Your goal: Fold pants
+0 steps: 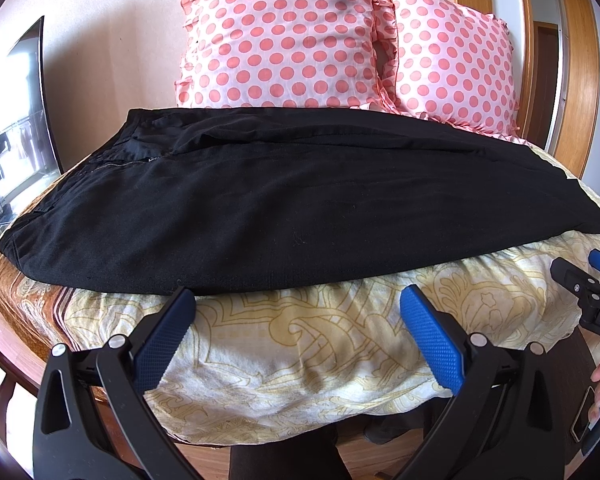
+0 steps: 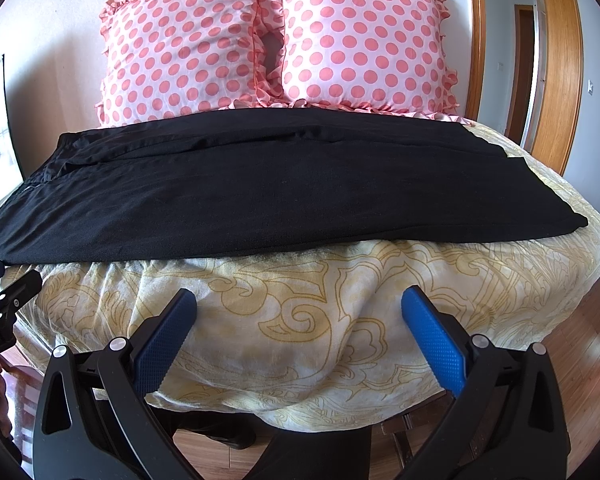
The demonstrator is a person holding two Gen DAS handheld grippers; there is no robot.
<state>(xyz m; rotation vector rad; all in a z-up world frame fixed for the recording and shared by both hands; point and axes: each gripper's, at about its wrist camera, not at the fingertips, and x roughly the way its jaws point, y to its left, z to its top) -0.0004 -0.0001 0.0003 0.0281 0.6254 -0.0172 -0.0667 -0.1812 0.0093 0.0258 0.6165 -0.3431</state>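
Black pants [image 1: 284, 204] lie flat across the bed, waistband and zipper at the left, leg hems at the right; they also show in the right wrist view [image 2: 276, 196]. My left gripper [image 1: 298, 300] is open and empty, just short of the pants' near edge, its left fingertip [image 1: 182, 300] almost at the fabric. My right gripper [image 2: 298, 300] is open and empty, over the bedsheet below the pants' near edge. It also shows at the right edge of the left wrist view [image 1: 580, 276].
The bed has a cream sheet with yellow pattern [image 2: 300, 320]. Two pink polka-dot pillows [image 1: 284, 36] [image 2: 364, 36] lean on the wall behind the pants. A TV [image 1: 16, 120] stands at the left. Wooden door frames [image 2: 560, 64] are at the right.
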